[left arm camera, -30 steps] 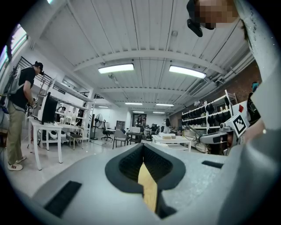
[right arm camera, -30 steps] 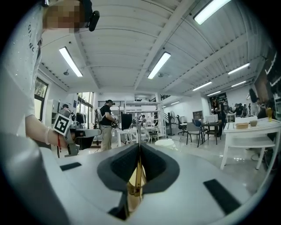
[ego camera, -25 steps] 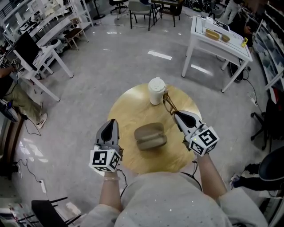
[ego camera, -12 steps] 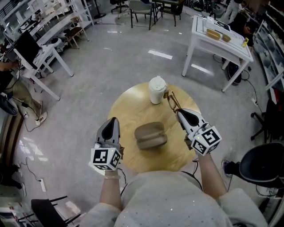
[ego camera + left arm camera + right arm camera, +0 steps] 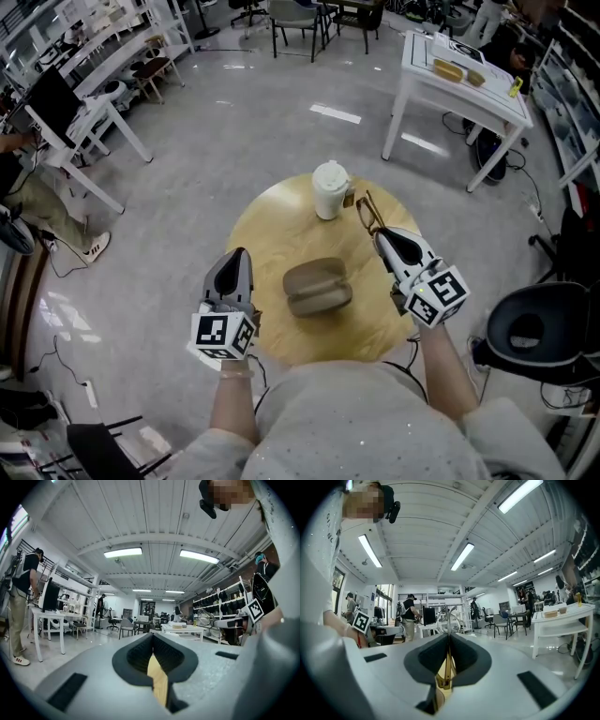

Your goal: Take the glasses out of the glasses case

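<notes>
With the glasses (image 5: 367, 211) out of the case (image 5: 317, 286) and clenched in the right gripper (image 5: 380, 234) fingers beside the cup (image 5: 329, 190), lower them slowly, lenses up, onto bare surface (image 5: 272, 225), while the left gripper (image 5: 234, 255), fingers pressed together empty, hovers left of the case.

Lab-like workshop, white workbenches (image 5: 461, 94), shelving racks (image 5: 221, 607), office chairs (image 5: 294, 17), ceiling strip lights (image 5: 123, 552)

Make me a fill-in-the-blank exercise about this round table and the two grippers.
The right gripper is shut on the ____. The left gripper is shut and holds ____. Near the far edge of the table stands a white lidded ____. Missing words: glasses; nothing; cup.
</notes>
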{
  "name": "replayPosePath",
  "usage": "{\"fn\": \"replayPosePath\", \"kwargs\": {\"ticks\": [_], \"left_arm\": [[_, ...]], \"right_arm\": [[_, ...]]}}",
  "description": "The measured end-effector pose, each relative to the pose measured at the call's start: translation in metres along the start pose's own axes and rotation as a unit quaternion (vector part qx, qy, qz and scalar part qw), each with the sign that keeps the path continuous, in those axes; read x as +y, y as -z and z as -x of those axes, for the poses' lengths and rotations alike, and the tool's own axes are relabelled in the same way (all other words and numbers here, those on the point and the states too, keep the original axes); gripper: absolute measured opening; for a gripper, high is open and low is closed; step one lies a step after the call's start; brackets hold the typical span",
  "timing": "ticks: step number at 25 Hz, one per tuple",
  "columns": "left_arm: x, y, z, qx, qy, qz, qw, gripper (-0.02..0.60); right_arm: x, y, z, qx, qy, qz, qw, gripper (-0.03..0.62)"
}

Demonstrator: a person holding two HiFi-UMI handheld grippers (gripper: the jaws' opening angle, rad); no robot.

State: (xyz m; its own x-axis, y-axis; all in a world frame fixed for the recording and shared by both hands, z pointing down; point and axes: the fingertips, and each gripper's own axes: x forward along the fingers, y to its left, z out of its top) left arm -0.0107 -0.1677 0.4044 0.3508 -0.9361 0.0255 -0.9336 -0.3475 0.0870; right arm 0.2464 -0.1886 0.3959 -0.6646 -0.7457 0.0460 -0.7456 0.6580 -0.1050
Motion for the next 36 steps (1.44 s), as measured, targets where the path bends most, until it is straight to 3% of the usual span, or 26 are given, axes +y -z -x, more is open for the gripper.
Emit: {"fn": "replayPosePath", "kwargs": {"ticks": [36], "left_arm": [[-0.003, 0.014, -0.015, 0.011, 0.01, 0.005, 0.9999, 0.005]], "right_arm": [[-0.016, 0.002, 0.003, -0.014, 0.017, -0.017, 1.0, 0.021]]}}
